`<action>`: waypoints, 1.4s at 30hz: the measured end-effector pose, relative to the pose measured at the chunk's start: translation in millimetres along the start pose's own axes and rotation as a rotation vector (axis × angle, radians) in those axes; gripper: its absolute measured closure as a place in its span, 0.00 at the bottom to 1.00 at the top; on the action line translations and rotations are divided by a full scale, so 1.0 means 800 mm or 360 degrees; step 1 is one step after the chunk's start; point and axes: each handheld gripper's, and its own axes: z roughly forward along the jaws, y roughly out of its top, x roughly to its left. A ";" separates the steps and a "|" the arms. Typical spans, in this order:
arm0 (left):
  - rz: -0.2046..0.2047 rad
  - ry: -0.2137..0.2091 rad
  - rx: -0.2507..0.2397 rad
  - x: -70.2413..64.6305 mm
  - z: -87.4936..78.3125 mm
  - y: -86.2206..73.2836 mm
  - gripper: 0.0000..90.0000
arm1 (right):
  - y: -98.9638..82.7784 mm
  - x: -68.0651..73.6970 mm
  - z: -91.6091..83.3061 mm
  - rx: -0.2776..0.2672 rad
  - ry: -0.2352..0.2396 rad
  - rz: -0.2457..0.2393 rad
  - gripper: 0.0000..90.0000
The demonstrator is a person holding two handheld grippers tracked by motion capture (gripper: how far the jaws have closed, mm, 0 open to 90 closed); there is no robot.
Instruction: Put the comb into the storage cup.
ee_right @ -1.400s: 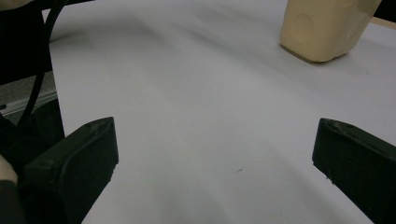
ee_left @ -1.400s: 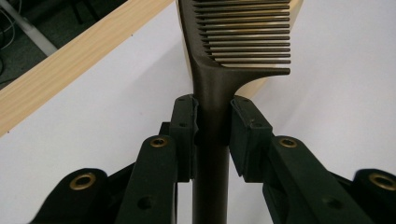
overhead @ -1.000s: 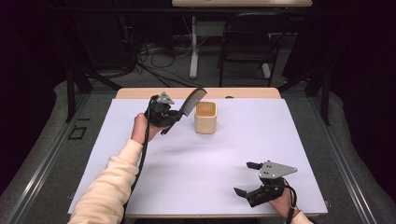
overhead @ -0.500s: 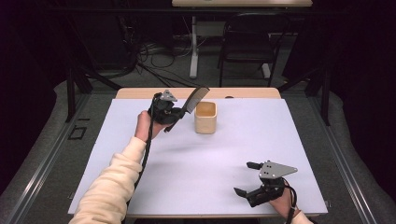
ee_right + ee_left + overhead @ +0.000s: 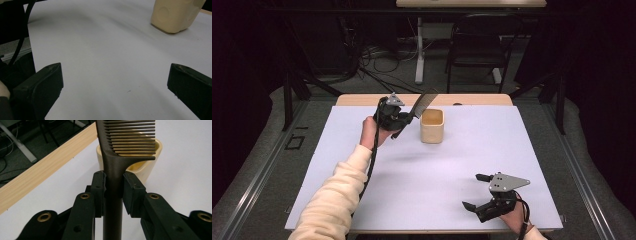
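High view: the left gripper (image 5: 404, 118) is hovering above the far part of the white table (image 5: 422, 185), pinching the handle of a dark comb (image 5: 422, 105). The comb is tilting up and to the right, its toothed end standing just beside the far-left rim of a cream cup (image 5: 432, 126), above it. The cup is sitting upright on the table. The right gripper (image 5: 476, 192) is resting near the front right edge, well apart from the cup, its jaws spread with nothing between them.

Left gripper view: both pads are pressing on the comb's handle (image 5: 113, 185); the teeth are lying across the cup's mouth (image 5: 147, 165) beyond. A wooden table edge (image 5: 45, 173) is running along the left.

Right gripper view: the jaws are standing wide over bare white table (image 5: 112, 65); the cup (image 5: 175, 15) is showing at the upper right.
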 end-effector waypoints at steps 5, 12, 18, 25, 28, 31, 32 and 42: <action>-0.0006 -0.0005 0.0008 0.003 0.005 0.003 0.80 | 0.000 0.000 0.000 0.0002 0.0003 0.0000 0.00; -0.0017 -0.0001 -0.0014 0.002 0.009 0.009 0.80 | 0.000 -0.001 0.000 -0.0001 -0.0009 0.0005 0.00; -0.0008 0.0009 -0.0031 0.002 0.009 0.014 0.80 | 0.000 -0.001 -0.001 -0.0008 -0.0009 0.0001 0.00; -0.0011 0.0031 -0.0066 0.002 0.009 0.024 0.80 | 0.000 -0.001 -0.001 -0.0004 -0.0011 0.0001 0.00; -0.0011 0.0039 -0.0078 0.002 0.009 0.027 0.80 | 0.000 0.000 -0.001 -0.0004 -0.0008 0.0003 0.00; -0.0013 0.0043 -0.0094 0.002 0.010 0.029 0.80 | 0.000 -0.001 -0.001 -0.0005 -0.0011 0.0003 0.00; -0.0015 0.0041 -0.0094 0.001 0.010 0.030 0.81 | 0.000 -0.001 -0.001 -0.0006 -0.0011 0.0002 0.00; -0.0014 0.0058 -0.0125 0.001 0.012 0.037 0.80 | -0.001 -0.001 -0.001 -0.0008 -0.0011 0.0004 0.00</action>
